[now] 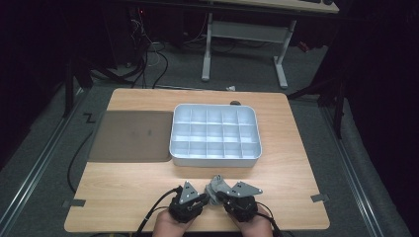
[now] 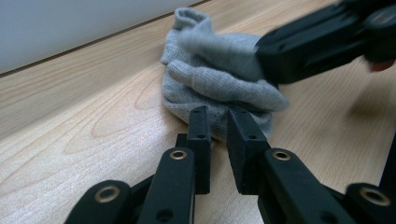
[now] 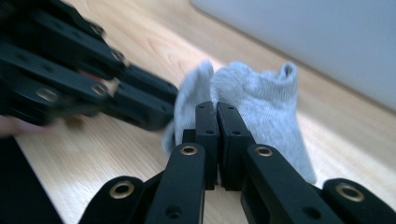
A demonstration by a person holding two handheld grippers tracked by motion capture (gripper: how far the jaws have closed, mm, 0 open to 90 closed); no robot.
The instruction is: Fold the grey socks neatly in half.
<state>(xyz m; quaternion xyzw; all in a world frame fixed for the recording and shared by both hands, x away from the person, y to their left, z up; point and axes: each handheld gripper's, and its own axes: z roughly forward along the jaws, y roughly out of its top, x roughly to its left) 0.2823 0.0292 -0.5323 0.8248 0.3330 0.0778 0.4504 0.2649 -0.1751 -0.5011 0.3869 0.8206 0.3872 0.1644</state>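
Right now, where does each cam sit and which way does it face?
High view: above the table's near edge, looking forward and down at the table and divided tray; both hands enter at bottom.
Left gripper view: rides the left gripper, facing the grey sock.
Right gripper view: rides the right gripper, shut on the sock.
Shared: both gripper views show the sock.

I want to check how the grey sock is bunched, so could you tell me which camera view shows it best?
The left gripper view: the grey sock lies close and mostly sharp, folds visible, the right gripper at its edge. The right gripper view shows it partly behind closed jaws. The high view gives a small lump between the grippers.
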